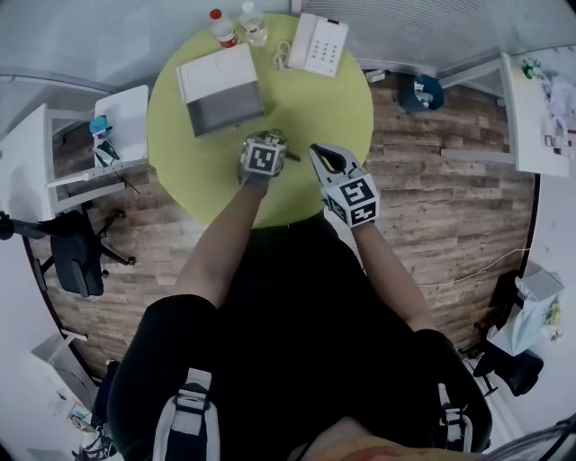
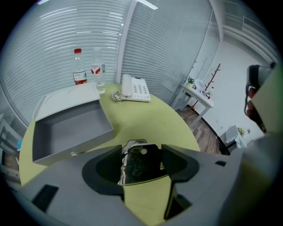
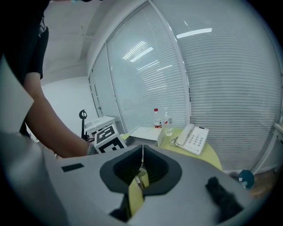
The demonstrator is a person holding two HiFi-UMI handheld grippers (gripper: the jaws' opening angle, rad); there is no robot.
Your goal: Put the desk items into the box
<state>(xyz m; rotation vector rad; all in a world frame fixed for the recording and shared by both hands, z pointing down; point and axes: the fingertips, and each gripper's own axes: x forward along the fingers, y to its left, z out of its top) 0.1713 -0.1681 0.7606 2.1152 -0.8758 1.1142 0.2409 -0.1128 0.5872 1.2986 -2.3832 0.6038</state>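
The grey box (image 1: 220,94) sits open at ten o'clock on the round green bench (image 1: 315,117), with its white lid flipped back. The white phone (image 1: 317,43) lies at one o'clock. A small dark shiny thing (image 2: 137,167) is pinched in the left claw (image 2: 141,152), near six o'clock.

Looks steeply down onto round yellow-green table (image 1: 333,108). Open grey box (image 1: 220,90) at far left, two bottles (image 1: 224,28) and white telephone (image 1: 317,43) along far edge. Left gripper (image 1: 266,142) above table's middle, seemingly clamping small metallic item (image 1: 274,136); right gripper (image 1: 326,158) just beside.
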